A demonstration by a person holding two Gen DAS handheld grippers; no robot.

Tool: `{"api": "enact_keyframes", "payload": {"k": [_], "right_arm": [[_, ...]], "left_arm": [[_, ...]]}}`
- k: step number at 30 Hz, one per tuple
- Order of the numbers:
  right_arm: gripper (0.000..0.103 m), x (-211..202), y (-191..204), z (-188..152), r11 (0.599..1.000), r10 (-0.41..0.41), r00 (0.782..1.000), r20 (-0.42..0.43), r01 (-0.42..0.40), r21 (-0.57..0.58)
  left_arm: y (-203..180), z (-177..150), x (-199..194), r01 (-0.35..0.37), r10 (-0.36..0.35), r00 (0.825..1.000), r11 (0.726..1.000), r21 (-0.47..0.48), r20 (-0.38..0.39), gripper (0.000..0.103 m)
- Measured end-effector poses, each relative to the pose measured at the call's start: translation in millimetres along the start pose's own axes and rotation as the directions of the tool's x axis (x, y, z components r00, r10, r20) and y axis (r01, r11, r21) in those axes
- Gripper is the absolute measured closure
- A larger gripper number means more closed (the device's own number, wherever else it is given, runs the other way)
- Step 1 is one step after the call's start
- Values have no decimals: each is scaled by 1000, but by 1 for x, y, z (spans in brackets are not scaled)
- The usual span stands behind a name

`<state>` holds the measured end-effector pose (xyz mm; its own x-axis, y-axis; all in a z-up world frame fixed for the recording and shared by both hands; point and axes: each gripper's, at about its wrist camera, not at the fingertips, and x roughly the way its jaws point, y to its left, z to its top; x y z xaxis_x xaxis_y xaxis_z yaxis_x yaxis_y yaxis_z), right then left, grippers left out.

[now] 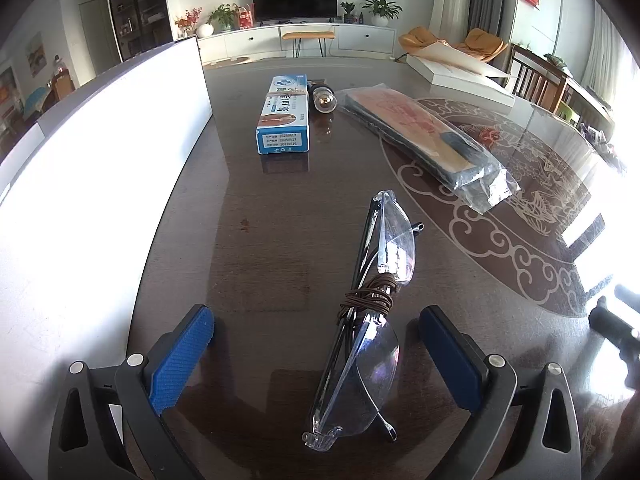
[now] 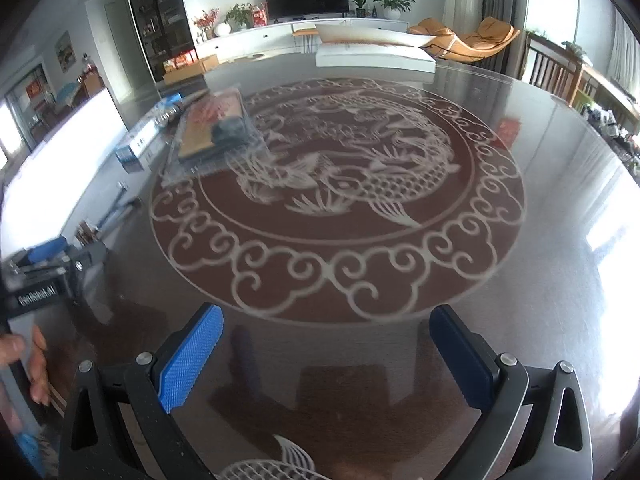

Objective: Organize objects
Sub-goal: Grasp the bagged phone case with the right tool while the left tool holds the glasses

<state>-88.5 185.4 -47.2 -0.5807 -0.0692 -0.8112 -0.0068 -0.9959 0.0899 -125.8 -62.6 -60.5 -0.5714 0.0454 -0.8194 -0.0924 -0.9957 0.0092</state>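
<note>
Overhead, glossy table [image 2: 560, 208] reflects living room.

Safety glasses [image 1: 368, 312] lie on the table [image 1: 260, 216] nearest the left gripper [image 1: 316, 356]; beyond them, a boxed tube [image 1: 284, 116], bulb [image 1: 325, 98] and bagged packet [image 1: 428, 136] sit side by side.

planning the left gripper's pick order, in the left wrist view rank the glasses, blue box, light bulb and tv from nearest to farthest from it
From the left gripper, which is open:
1. Glasses, lying between the fingers, slightly right of centre.
2. Blue box, ahead on the table, a little left.
3. Light bulb, just beyond the box's right side.
4. TV, against the far wall.
</note>
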Motion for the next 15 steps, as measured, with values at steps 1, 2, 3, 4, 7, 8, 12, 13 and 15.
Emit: {"api": "enact_keyframes", "payload": {"k": [1, 2, 3, 4, 7, 8, 12, 13, 15], "right_arm": [[0, 2, 3, 12, 1000, 7, 1000, 8, -7, -4], [0, 5, 9, 26, 1000, 11, 1000, 14, -11, -14], [0, 10, 16, 43, 999, 22, 1000, 22, -22, -31], [0, 18, 26, 61, 998, 37, 999, 25, -36, -57], [0, 56, 60, 111, 986, 84, 996, -18, -86, -141], [0, 69, 71, 124, 981, 97, 995, -37, -102, -165], [0, 117, 113, 160, 967, 74, 990, -122, -102, -234], [0, 129, 122, 165, 964, 57, 987, -147, -93, -250], [0, 148, 139, 171, 955, 17, 978, -206, -76, -285]], "left_arm": [[0, 0, 0, 0, 0, 1000, 1000, 0, 0, 0], [0, 0, 0, 0, 0, 1000, 1000, 0, 0, 0], [0, 0, 0, 0, 0, 1000, 1000, 1, 0, 0], [0, 0, 0, 0, 0, 1000, 1000, 1, 0, 0], [0, 0, 0, 1, -1, 1000, 1000, 0, 0, 0], [0, 0, 0, 1, -1, 1000, 1000, 0, 0, 0], [0, 1, 0, 6, -6, 1000, 1000, 0, 0, 0], [0, 1, 0, 6, -6, 1000, 1000, 0, 0, 0], [0, 1, 1, 6, -6, 1000, 1000, 0, 0, 0]]}}
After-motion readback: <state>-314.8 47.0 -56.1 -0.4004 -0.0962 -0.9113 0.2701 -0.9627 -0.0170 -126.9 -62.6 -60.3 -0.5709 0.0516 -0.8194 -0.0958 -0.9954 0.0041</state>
